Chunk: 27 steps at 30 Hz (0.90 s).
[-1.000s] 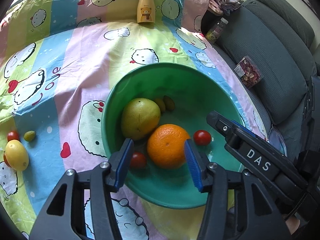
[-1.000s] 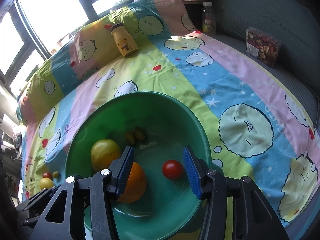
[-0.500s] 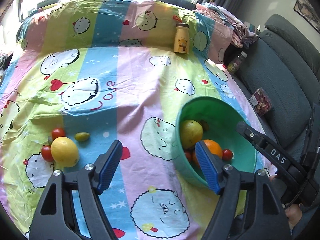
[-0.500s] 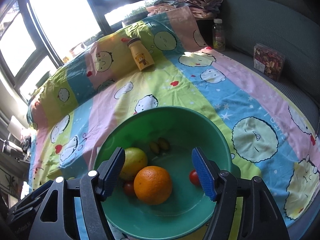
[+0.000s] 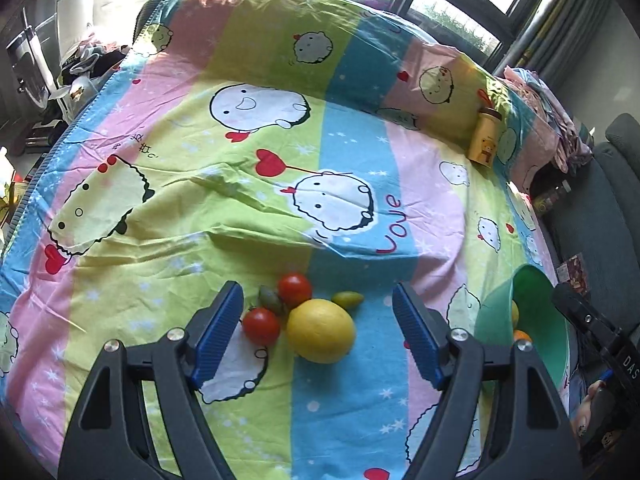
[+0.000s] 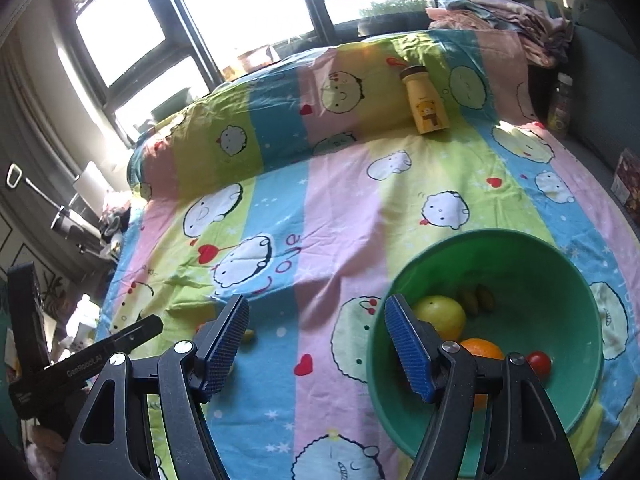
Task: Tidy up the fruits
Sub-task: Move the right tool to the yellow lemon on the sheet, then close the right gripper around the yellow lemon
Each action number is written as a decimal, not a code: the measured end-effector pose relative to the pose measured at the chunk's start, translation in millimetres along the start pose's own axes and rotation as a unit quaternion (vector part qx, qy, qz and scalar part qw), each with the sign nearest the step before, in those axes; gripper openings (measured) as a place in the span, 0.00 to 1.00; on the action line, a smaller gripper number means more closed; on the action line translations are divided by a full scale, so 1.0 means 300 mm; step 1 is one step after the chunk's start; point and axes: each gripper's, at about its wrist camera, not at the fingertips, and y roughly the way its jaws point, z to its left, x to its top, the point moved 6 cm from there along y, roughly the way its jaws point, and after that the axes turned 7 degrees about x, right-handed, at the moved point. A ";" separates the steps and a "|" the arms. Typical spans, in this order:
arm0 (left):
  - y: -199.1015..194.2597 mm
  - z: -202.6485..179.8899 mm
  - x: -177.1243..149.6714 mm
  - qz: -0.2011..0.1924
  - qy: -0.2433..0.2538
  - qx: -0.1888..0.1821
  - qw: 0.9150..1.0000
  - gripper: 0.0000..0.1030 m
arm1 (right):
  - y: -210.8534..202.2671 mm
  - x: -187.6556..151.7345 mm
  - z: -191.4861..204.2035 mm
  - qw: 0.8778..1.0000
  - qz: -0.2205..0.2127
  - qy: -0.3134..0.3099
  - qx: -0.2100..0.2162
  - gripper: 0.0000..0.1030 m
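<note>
My left gripper (image 5: 317, 294) stands open just above the striped cartoon sheet, nothing between its blue pads. Straight ahead of it lie a yellow lemon (image 5: 321, 330), two red tomatoes (image 5: 295, 290) (image 5: 261, 326) and two small green fruits (image 5: 347, 299) (image 5: 271, 298), all loose on the sheet. The green bowl (image 5: 536, 320) shows at the right edge. My right gripper (image 6: 317, 308) is open and empty, left of the green bowl (image 6: 560, 276). The bowl holds a yellow-green fruit (image 6: 440, 316), an orange (image 6: 482, 350), a tomato (image 6: 539, 362) and small green fruits (image 6: 478, 300).
A yellow bear bottle (image 6: 425, 106) stands at the far side of the sheet. A grey sofa (image 5: 600, 220) with a snack box (image 6: 628, 184) and a jar (image 6: 560, 106) runs along the right. Folded cloth (image 6: 500, 20) and windows lie beyond.
The left gripper swung left from over the bowl to the loose fruits, and its jaws widened. The right gripper drew back and left from the bowl, its jaws widening too.
</note>
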 end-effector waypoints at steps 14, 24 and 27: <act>0.135 0.074 -0.104 0.042 -0.016 -0.035 0.998 0.73 | 0.369 -0.050 0.250 0.985 0.117 -0.011 0.128 0.69; 0.145 0.031 -0.137 0.046 -0.001 -0.057 0.997 0.72 | 0.482 -0.151 0.272 0.973 0.177 -0.003 0.147 0.69; 0.162 0.020 -0.150 0.057 0.001 -0.060 0.997 0.69 | 0.494 -0.166 0.271 0.971 0.185 -0.002 0.149 0.68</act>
